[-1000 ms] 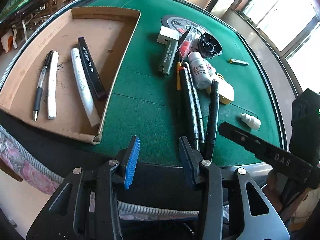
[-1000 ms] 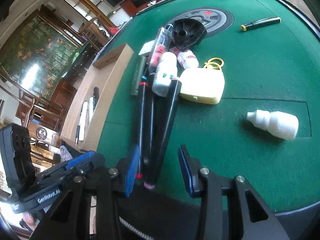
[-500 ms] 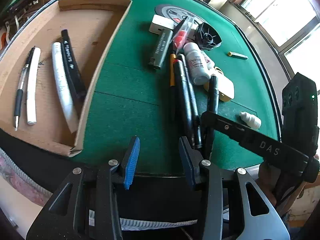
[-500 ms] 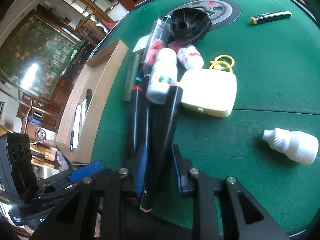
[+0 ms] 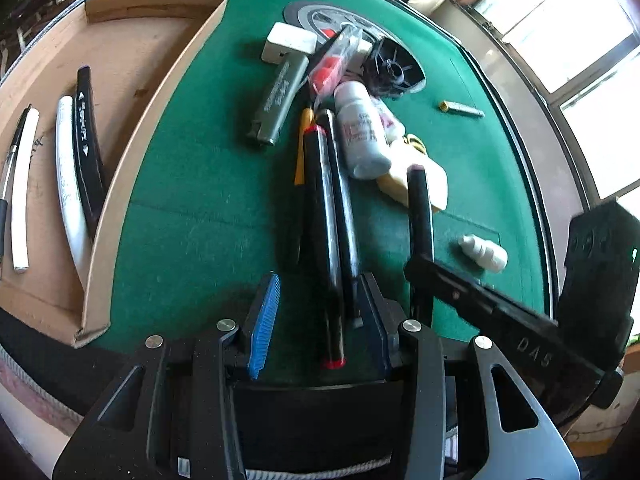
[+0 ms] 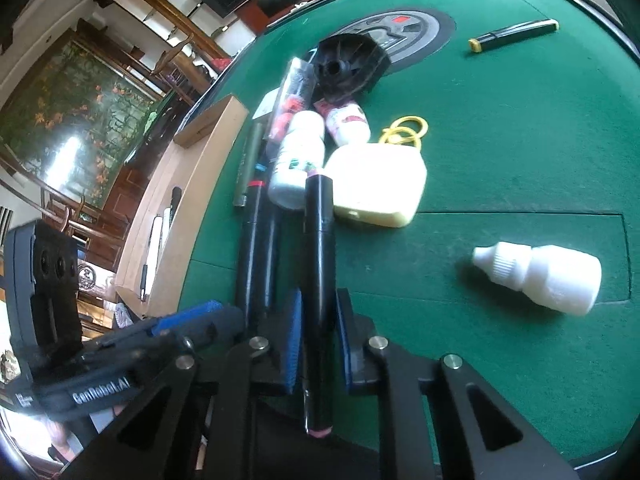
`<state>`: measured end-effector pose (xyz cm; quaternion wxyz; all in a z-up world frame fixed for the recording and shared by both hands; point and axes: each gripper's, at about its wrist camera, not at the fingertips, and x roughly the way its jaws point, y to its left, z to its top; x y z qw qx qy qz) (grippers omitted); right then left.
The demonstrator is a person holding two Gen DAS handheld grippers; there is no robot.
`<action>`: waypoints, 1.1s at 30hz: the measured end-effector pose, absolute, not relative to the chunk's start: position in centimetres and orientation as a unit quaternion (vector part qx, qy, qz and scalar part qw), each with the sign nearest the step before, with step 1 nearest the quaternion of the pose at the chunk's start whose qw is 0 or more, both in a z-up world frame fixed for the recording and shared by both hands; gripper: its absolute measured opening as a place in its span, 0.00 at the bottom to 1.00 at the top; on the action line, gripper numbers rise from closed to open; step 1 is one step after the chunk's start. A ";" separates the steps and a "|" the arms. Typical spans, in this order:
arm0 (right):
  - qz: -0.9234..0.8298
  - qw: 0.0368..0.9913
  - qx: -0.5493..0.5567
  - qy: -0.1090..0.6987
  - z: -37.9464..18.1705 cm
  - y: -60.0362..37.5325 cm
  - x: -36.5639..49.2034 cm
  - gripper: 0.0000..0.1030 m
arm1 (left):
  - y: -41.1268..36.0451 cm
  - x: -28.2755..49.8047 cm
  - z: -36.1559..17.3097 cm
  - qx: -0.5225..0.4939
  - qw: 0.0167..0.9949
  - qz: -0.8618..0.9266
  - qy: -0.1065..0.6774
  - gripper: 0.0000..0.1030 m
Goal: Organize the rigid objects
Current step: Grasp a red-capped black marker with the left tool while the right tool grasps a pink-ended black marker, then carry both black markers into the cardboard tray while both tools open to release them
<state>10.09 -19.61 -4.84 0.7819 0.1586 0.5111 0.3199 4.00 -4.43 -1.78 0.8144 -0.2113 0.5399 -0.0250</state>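
My right gripper (image 6: 318,320) is shut on a black marker with a pink end (image 6: 319,264), lifted slightly off the green table; the marker also shows in the left wrist view (image 5: 420,220). My left gripper (image 5: 316,304) is open around two black pens (image 5: 324,216) that lie on the felt, one with a red end. A cardboard tray (image 5: 120,168) at the left holds a black marker (image 5: 86,136), white sticks and a pen.
A pile at the table's middle: white bottle (image 5: 360,132), cream case (image 6: 376,184), grey tool (image 5: 280,100), black round part (image 6: 348,64). A small white dropper bottle (image 6: 540,276) lies at the right. A black-and-yellow pen (image 6: 512,34) lies far right.
My right gripper closed on the pink-ended black marker and raised it. My left gripper moved forward so its open jaws straddle the two black pens.
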 end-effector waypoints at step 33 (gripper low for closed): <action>0.309 0.787 0.154 0.512 -4.5 -19.3 10.1 0.15 | -6.8 6.0 -2.4 -0.105 0.816 0.001 0.569 0.16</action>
